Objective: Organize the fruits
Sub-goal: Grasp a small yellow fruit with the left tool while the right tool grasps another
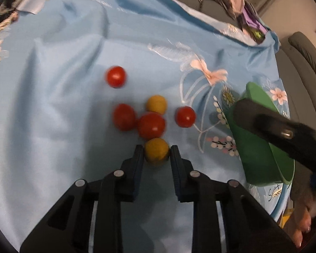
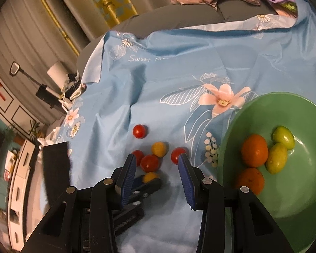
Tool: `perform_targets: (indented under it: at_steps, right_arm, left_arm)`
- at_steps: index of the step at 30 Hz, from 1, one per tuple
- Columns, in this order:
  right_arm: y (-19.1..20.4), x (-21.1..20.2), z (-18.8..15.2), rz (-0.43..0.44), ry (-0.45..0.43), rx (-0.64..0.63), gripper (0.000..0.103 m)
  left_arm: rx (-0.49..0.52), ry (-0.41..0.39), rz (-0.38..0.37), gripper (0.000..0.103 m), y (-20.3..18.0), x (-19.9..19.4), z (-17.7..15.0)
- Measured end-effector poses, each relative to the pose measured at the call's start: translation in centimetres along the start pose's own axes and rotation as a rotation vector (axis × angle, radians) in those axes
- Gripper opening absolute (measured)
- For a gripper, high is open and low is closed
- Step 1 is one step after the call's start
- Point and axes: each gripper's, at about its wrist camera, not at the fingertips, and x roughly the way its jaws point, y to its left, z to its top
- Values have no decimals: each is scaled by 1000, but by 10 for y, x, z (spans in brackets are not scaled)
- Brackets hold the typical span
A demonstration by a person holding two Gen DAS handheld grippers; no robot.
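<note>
Left gripper [image 1: 155, 152] fingers pinch a round, smooth yellow fruit [image 1: 157, 151].

On the blue floral cloth [image 1: 52, 109] lie six small round fruits: four red tomatoes [image 1: 151, 125] and two yellow ones [image 1: 156, 104], bunched near the cloth's middle. At its right edge sits one green bowl [image 2: 301, 200], which holds four more pieces: two oranges [image 2: 254, 150] and two yellow-green oval fruits [image 2: 276, 157]. Two grippers are in view, the left gripper [image 1: 155, 158] and the right gripper [image 2: 157, 181].
</note>
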Motion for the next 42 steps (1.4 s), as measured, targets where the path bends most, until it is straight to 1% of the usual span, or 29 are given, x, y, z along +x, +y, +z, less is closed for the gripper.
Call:
perform_targets:
  at_steps: [3, 6, 8, 10, 11, 13, 16, 18, 23, 25, 26, 28, 33, 35, 37, 42]
  right_arm:
    - [8, 12, 5, -19, 41, -39, 43]
    - [12, 31, 16, 5, 86, 10, 43]
    - [17, 51, 25, 14, 133, 34, 35]
    - [20, 66, 29, -10, 161, 36, 32]
    - [23, 75, 29, -40, 176, 28, 32]
    - [23, 83, 27, -86, 184, 18, 32]
    - [23, 92, 23, -129, 207, 14, 32]
    - [24, 95, 21, -163, 205, -7, 32]
    - [23, 99, 20, -193, 196, -14, 32]
    - [23, 102, 20, -184, 198, -26, 32]
    - [24, 103, 19, -188, 193, -32, 32]
    - [24, 101, 18, -204, 184, -35, 28]
    - [28, 82, 14, -182, 132, -40, 28]
    - [29, 66, 11, -169, 92, -38, 28]
    - [29, 48, 7, -155, 54, -30, 28]
    - [27, 8, -6, -108, -1, -10, 28]
  left_arm:
    - [-9, -39, 33, 25, 12, -22, -3]
    - [-26, -74, 66, 25, 22, -35, 1]
    - [-44, -97, 82, 25, 28, -41, 2]
    - [-54, -102, 84, 25, 28, -42, 4]
    - [-53, -102, 84, 25, 29, -43, 4]
    - [-50, -107, 89, 25, 28, -45, 5]
    - [-43, -115, 85, 25, 26, -47, 5]
    - [-41, -114, 81, 25, 26, -48, 4]
    - [-19, -131, 100, 25, 23, -53, 1]
    - [-19, -137, 100, 25, 23, -54, 1]
    - [-15, -143, 106, 25, 23, -55, 2]
    - [-6, -157, 129, 25, 22, -57, 1]
    - [0, -184, 135, 25, 21, -64, 1]
    - [7, -197, 149, 25, 20, -67, 1]
    - [8, -205, 147, 25, 18, -70, 1]
    - [34, -233, 143, 25, 11, -79, -1]
